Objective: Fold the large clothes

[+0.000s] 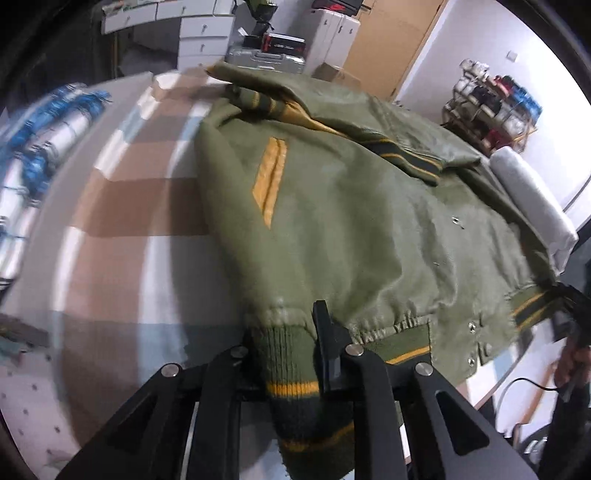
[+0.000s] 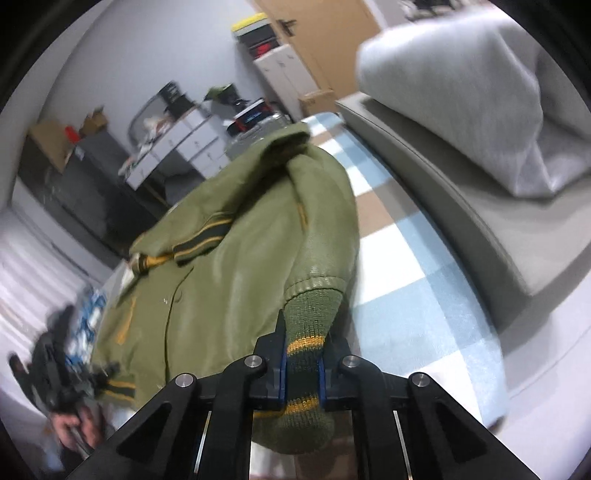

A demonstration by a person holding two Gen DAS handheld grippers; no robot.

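An olive green bomber jacket [image 1: 351, 206] with yellow-striped dark knit trim lies spread on a checked blanket [image 1: 129, 206], sleeves folded across its upper part. My left gripper [image 1: 291, 354] is shut on the jacket's knit hem at its near left corner. My right gripper [image 2: 302, 365] is shut on the knit hem at the other corner; the jacket [image 2: 229, 258] stretches away from it. The right gripper also shows at the right edge of the left wrist view [image 1: 565, 310]. The left gripper shows blurred at the lower left of the right wrist view [image 2: 62, 380].
A grey pillow [image 2: 461, 92] lies on a grey bed edge [image 2: 443, 192] to the right. A rolled white towel [image 1: 528, 192] lies beside the jacket. A blue and white cloth [image 1: 40, 147] lies at the left. White drawers [image 1: 203, 33], boxes and a shoe rack [image 1: 491, 107] stand behind.
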